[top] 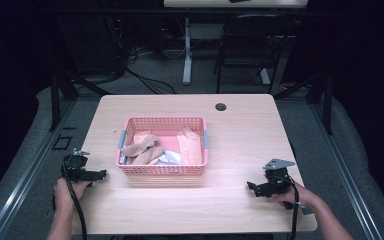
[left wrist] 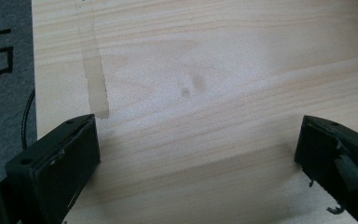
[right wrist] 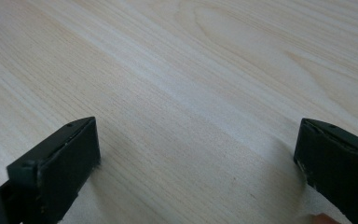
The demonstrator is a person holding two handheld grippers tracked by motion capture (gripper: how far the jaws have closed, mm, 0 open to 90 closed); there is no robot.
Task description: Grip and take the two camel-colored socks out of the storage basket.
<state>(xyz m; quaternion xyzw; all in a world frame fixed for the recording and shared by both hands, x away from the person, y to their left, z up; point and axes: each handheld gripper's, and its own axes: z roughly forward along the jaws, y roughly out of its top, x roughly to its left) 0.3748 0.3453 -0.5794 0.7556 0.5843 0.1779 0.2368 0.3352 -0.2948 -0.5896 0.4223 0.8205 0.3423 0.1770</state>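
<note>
Left gripper [left wrist: 198, 154] and right gripper [right wrist: 198, 154] wide open, empty; basket [top: 162, 169] contents partly hidden by its wall.

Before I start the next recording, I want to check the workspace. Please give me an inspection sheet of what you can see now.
Surface: light wooden table, with a cable hole near its far edge.
Job's things: pink plastic basket at the centre, holding beige socks and white cloth.
Clutter: a tape strip near the table's left edge.
Grippers: left gripper and right gripper rest on the table beside the basket, fingers open, nothing between them.
Cables: one trails from each gripper; more lie on the floor behind.
Surroundings: black chair, second table's leg.
</note>
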